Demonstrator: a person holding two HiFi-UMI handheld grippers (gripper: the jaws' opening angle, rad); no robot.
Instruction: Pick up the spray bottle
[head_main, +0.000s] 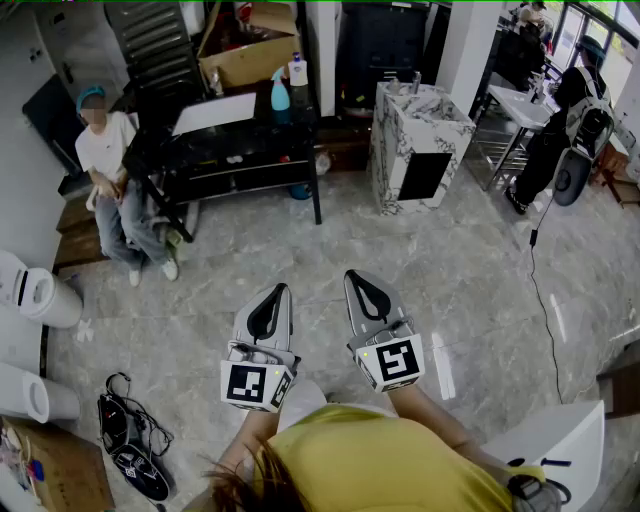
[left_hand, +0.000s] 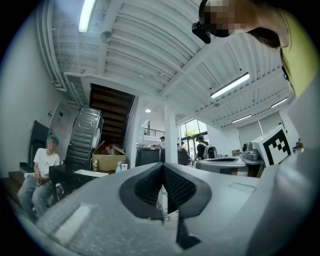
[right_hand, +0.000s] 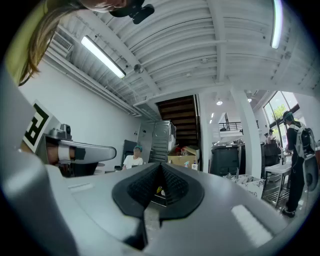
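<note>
Grey marble floor (head_main: 470, 290) stretches ahead of me, and at the far side stands a black table (head_main: 240, 160) with a cardboard box (head_main: 250, 55) behind it. On the back right part of that tabletop stands the spray bottle (head_main: 281, 97), blue and upright, just beside a small white bottle (head_main: 297, 70) — well apart from both my tools. I'm holding the two grippers side by side, close in front of my body, noses pointing out across the floor toward the table, roughly level, marker cubes back by my hands. Left gripper (head_main: 272, 298): jaws pressed together at the tips, nothing between them. Right gripper (head_main: 360, 285): same story, the dark pads meet at the tip and hold nothing. Both cameras catch the bottle as a small blue shape far off, above the closed tips. To the left of the table a person (head_main: 110, 190) sits on a low bench — and to the right stands a marble-patterned pedestal (head_main: 420, 145).
</note>
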